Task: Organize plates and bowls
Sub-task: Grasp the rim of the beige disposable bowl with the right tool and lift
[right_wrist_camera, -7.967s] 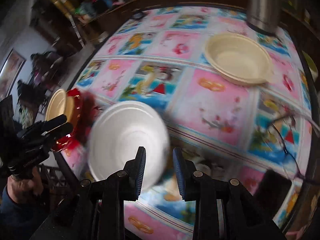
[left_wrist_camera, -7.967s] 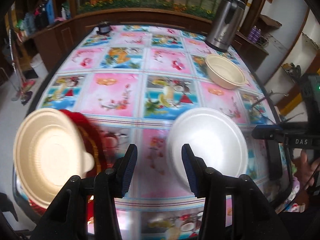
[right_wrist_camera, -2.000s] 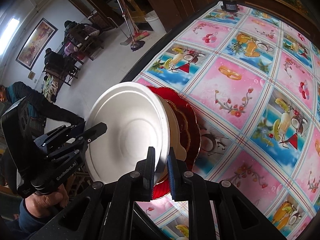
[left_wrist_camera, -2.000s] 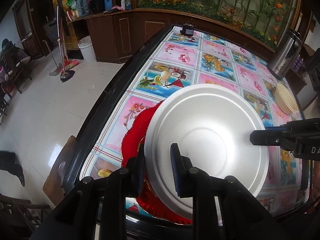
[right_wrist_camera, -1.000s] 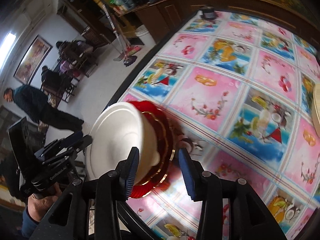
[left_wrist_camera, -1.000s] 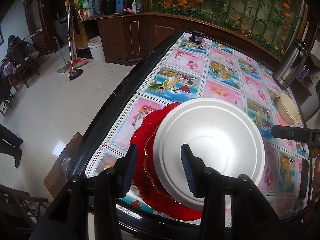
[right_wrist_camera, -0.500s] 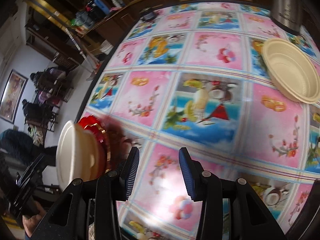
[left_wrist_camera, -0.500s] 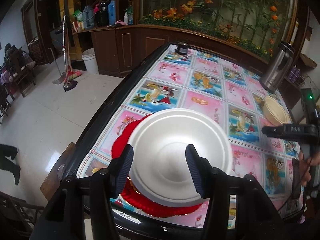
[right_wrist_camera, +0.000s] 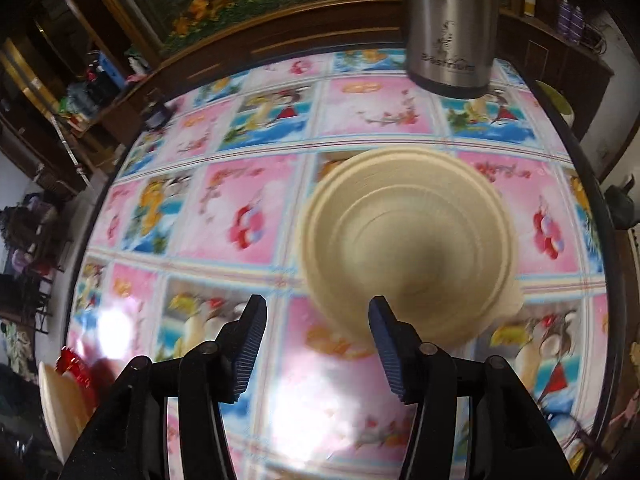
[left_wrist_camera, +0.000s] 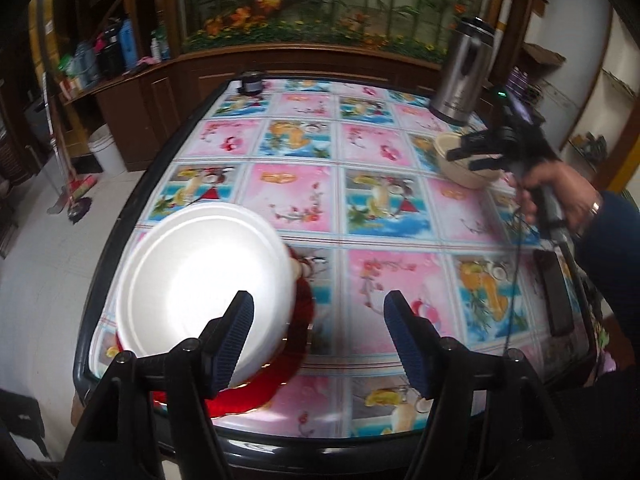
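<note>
A white foam bowl [left_wrist_camera: 204,280] sits on a stack over a red plate [left_wrist_camera: 256,392] at the table's near left corner. My left gripper [left_wrist_camera: 318,332] is open and empty just in front of that stack. A cream bowl [right_wrist_camera: 408,248] stands on the flowered tablecloth at the far right; it also shows in the left wrist view [left_wrist_camera: 464,164]. My right gripper [right_wrist_camera: 316,336] is open, with its fingertips just short of the cream bowl's near rim. The stack shows at the lower left of the right wrist view [right_wrist_camera: 60,396].
A steel kettle [right_wrist_camera: 448,24] stands behind the cream bowl near the table's far edge. A small dark object [left_wrist_camera: 250,82] sits at the far left corner. A dark phone-like object [left_wrist_camera: 554,292] and a cable lie near the right edge. The table's black rim [left_wrist_camera: 120,216] borders the floor on the left.
My left gripper let go of the white bowl on the stack, opened and pulled back. My right gripper also released it, opened and swung across the table to the cream bowl.
</note>
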